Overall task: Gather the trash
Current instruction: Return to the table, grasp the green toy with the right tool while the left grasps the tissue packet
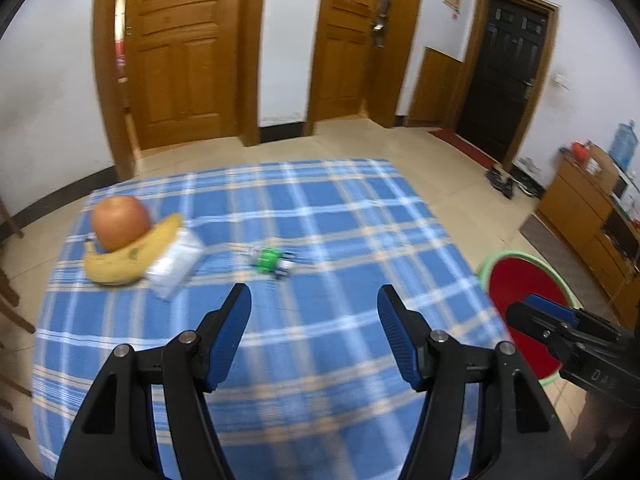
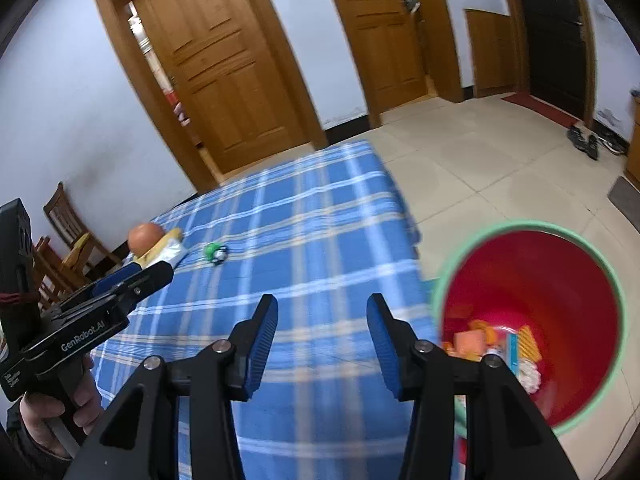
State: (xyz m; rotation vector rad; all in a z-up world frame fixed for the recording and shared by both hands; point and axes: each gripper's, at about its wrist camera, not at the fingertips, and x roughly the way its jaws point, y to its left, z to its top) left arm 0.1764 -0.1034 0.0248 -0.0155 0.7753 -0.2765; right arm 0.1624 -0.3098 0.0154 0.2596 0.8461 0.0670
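Left gripper (image 1: 314,300) wide apart, empty, above blue plaid tabletop (image 1: 340,216). Right gripper (image 2: 322,310) parted, empty, at tabletop's right edge. Green wrapper (image 1: 267,258) mid-table; clear packet (image 1: 176,262) against banana (image 1: 132,256) near left edge. Red bin (image 2: 560,280) on floor beside right edge, trash inside.

One apple (image 1: 121,223), one banana (image 1: 132,256), perhaps two wrappers (image 1: 272,260).

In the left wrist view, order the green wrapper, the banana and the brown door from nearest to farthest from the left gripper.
From the left gripper:
1. Green wrapper, mid-table, just ahead.
2. Banana, far left, under the apple.
3. Brown door, across the floor.
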